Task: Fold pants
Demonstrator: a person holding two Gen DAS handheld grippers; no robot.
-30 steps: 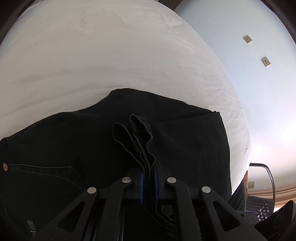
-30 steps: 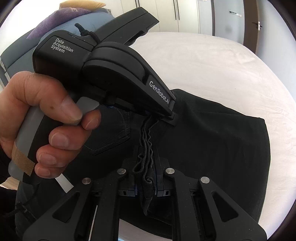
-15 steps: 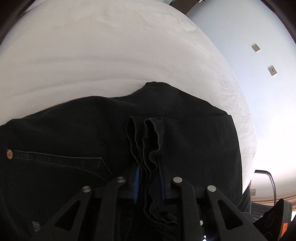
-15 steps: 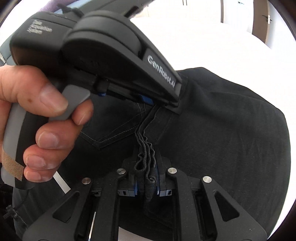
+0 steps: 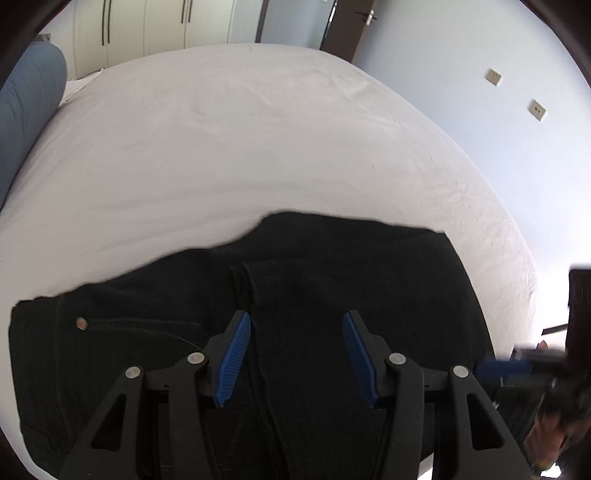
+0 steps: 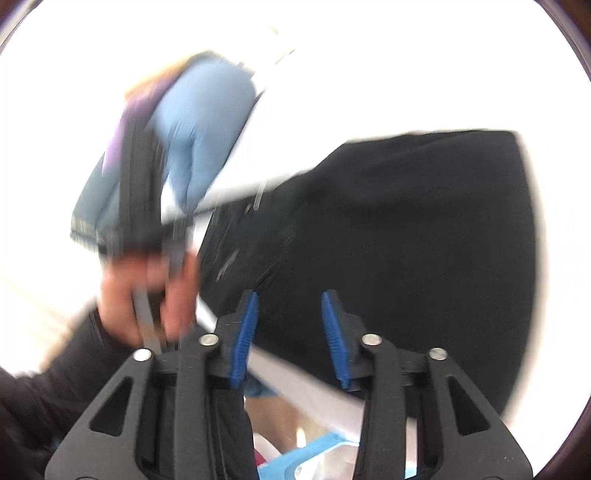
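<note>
The black pants (image 5: 332,295) lie folded on the white bed (image 5: 240,147), near its front edge. My left gripper (image 5: 297,354) is open and empty, just above the pants, with a fold ridge running under its left blue pad (image 5: 234,358). My right gripper (image 6: 291,336) is open and empty over the near edge of the pants (image 6: 406,229). The right wrist view is blurred by motion. The person's hand on the left gripper's handle (image 6: 147,280) shows at its left.
A blue pillow (image 5: 26,118) lies at the bed's left end and also shows in the right wrist view (image 6: 207,129). A wall with two sockets (image 5: 535,109) stands to the right of the bed. Wardrobe doors (image 5: 147,29) are behind it.
Both grippers have opened and let go of the bunched pants fabric. The pants now lie flat on the bed. Both grippers have pulled back, the right one fast.
</note>
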